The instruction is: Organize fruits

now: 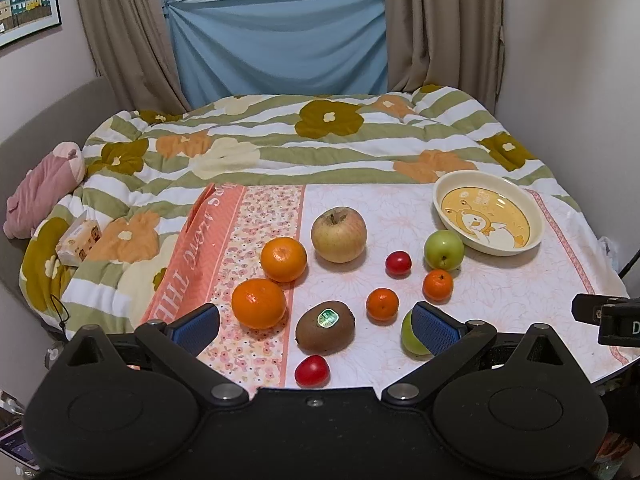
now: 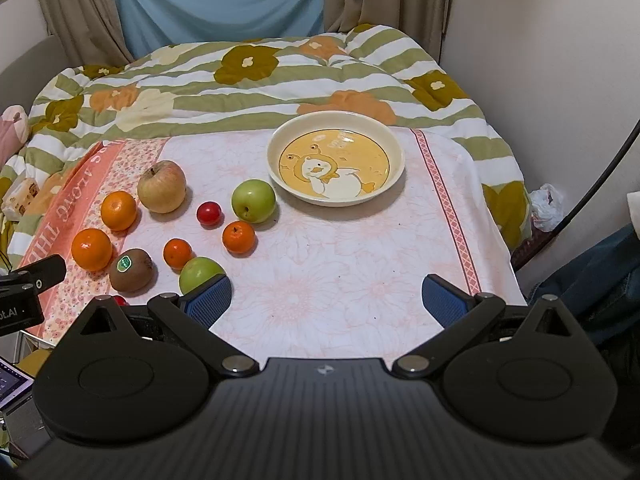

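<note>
Nearest to the left camera, the left gripper [image 1: 316,326] hangs low over the front of the cloth with its blue-padded fingers [image 1: 196,326] spread wide and nothing between them but air; the kiwi [image 1: 325,327] and a cherry tomato [image 1: 312,371] lie on the cloth [image 1: 500,280] in the gap, and neither looks touched. The kiwi lies on its side, long axis running left to right, sticker up. The right-hand pad overlaps a green apple [image 1: 412,336] in that view, though I cannot tell if it touches. The right gripper [image 2: 326,300] is just as wide open and holds nothing, poised over bare cloth with the same green apple [image 2: 200,274] just beyond its left finger. The fruit sits in a loose cluster on the left half of the cloth: two large oranges [image 1: 259,303] [image 1: 284,259] side by side, a yellowish apple [image 1: 339,234] behind them with its stem up, two small tangerines [image 1: 382,304] [image 1: 438,285], a second cherry tomato [image 1: 398,264], and another green apple [image 1: 444,250], its stem end tipped toward the front. That apple rests just beside the cream plate [image 2: 394,168] with the cartoon duck, which stands at the far right of the cloth with no fruit in it. The cloth lies over a flowered quilt [image 2: 240,92].
</note>
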### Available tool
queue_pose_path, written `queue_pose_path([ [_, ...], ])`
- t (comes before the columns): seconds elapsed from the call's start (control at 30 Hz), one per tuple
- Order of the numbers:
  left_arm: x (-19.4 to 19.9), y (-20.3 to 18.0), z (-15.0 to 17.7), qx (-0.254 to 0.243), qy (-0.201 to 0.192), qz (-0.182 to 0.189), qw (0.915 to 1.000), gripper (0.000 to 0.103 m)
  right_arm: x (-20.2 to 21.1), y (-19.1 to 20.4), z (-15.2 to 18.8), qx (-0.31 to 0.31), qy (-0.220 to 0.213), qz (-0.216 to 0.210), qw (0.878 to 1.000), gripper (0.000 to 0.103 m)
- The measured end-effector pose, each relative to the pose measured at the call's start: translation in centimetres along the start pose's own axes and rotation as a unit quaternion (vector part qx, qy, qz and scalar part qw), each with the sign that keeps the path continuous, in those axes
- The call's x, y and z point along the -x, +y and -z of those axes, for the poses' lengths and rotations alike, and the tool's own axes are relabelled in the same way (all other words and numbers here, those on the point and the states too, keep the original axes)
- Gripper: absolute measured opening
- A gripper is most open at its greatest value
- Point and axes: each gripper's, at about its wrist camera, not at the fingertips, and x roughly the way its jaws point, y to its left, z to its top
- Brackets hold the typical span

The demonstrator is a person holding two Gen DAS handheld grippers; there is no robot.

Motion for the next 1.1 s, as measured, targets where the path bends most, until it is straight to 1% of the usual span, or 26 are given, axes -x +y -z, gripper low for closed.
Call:
queue_pose_path([
  [1.1,0.15,-0.07,0.21,-0.005,-0.001,-0.001,1.0,0.103,0.38,-0.42,0.21,-0.003,-0.002,-0.004,1.0,0.103],
])
